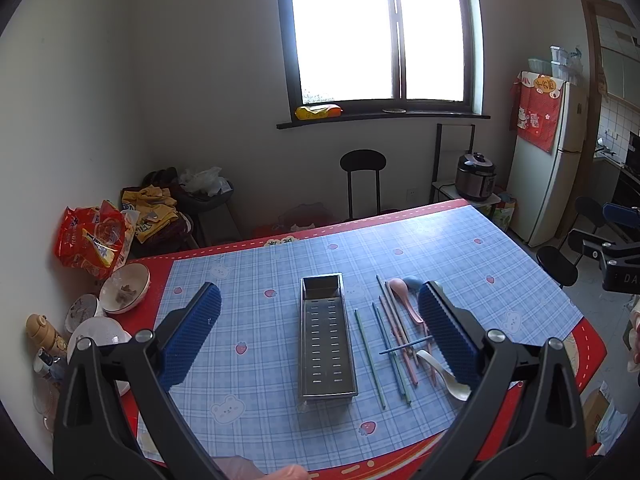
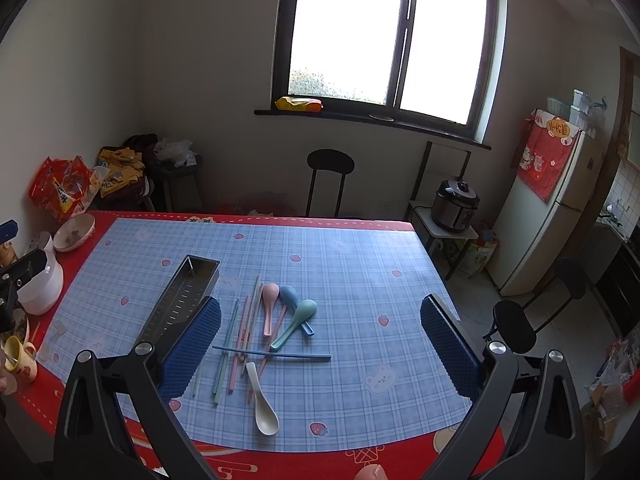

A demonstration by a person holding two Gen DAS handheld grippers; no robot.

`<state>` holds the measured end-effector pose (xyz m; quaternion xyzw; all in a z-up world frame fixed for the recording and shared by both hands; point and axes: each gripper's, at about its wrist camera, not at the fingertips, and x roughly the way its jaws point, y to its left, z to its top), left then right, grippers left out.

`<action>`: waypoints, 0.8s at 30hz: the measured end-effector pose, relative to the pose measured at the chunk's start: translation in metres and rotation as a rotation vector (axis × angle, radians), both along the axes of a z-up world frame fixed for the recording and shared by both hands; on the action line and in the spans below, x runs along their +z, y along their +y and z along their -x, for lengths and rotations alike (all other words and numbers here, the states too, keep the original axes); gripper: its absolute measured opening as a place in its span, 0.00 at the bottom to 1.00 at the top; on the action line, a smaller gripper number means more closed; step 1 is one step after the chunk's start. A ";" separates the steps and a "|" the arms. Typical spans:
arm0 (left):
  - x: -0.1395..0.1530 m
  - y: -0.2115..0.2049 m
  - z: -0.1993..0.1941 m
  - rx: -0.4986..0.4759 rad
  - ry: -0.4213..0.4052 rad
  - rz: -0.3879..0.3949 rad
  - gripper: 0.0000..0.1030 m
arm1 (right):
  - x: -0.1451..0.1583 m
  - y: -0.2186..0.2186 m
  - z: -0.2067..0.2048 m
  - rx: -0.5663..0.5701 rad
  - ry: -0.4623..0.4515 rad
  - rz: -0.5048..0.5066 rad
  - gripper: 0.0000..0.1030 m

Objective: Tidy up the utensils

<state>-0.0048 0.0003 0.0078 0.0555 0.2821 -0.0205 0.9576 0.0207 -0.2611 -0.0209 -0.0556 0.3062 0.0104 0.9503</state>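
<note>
Blue-padded left hand-held gripper [image 1: 320, 332] wide open, empty — hides spoons; right hand-held gripper [image 2: 320, 336] likewise.

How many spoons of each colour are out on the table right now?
Pink spoon: 1
Blue spoon: 1
Green spoon: 1
White spoon: 1
Total: 4

Overexposed window [image 1: 380, 32] backlight, dim room, sharp focus, strong fisheye edge warping
</note>
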 end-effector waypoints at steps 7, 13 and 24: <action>-0.001 0.000 0.001 0.000 0.000 -0.001 0.95 | -0.002 0.000 0.001 -0.001 -0.001 -0.001 0.95; -0.001 0.000 0.001 0.000 -0.001 -0.001 0.95 | -0.001 0.000 0.001 -0.002 -0.002 -0.001 0.95; -0.001 0.000 0.000 0.001 -0.001 -0.001 0.95 | -0.004 0.001 -0.003 0.003 0.006 -0.003 0.95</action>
